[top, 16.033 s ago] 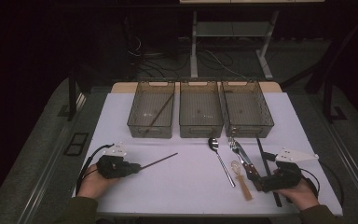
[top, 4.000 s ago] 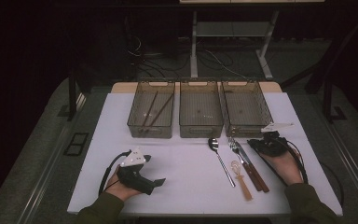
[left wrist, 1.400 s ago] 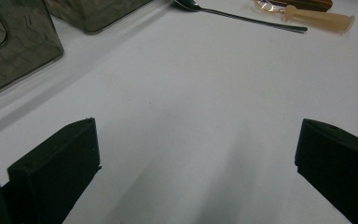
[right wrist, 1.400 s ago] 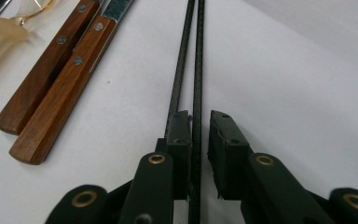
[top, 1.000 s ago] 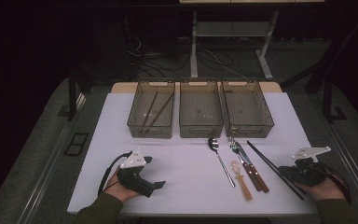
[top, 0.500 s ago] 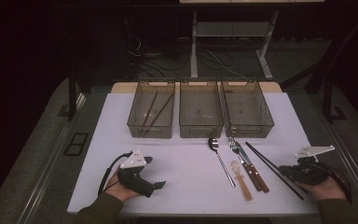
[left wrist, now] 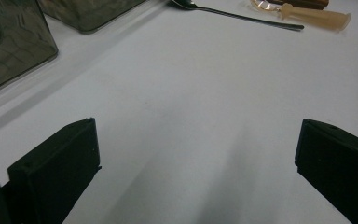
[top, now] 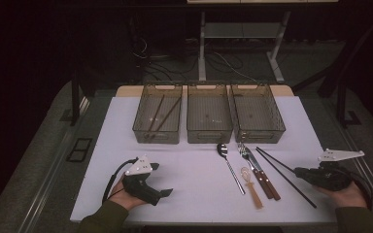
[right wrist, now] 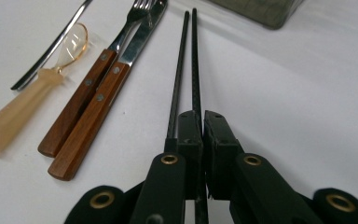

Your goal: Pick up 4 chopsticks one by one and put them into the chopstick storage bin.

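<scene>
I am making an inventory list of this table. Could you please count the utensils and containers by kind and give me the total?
Mesh bins: 3
Black chopsticks by the right tongs: 2
Brown chopsticks in the left bin: 2
Metal spoon: 1
Translucent plastic spoon: 1
Fork with wooden handle: 1
Knife with wooden handle: 1
Total: 11

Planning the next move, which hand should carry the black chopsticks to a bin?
Right. The right gripper is already shut on a black chopstick, its partner lying alongside. The left gripper rests open and empty, across the table.
</scene>
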### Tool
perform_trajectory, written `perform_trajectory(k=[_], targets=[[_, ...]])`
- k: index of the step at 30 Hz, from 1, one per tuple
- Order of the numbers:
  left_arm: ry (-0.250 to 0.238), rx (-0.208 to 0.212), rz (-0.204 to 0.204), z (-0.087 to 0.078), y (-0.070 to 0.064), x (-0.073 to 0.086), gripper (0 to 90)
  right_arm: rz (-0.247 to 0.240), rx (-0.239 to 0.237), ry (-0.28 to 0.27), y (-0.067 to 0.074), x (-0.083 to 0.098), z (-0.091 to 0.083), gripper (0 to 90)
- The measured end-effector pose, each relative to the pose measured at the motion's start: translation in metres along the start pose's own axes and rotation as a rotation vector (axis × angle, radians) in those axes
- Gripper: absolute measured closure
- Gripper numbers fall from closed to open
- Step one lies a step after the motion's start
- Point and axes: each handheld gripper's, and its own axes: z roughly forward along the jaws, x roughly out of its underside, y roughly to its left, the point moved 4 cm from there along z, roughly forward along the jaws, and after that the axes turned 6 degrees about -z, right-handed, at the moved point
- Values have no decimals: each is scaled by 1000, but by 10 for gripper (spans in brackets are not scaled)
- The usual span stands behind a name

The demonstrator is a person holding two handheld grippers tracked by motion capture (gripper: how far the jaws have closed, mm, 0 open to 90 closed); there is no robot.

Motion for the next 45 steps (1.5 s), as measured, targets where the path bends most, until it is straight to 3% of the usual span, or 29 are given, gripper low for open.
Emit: perform_trajectory(k=[18,34,45], targets=[[-5,3,-2,0,0,0,0,-8,-57,-156,4,-12,-20,859],[-5,2,-7,0,1,0,0,-78,-121,-193,23,-32,-16,858],[-13,-1,5,0,1,0,0,-100,-150,-240,32,-54,-11,859]])
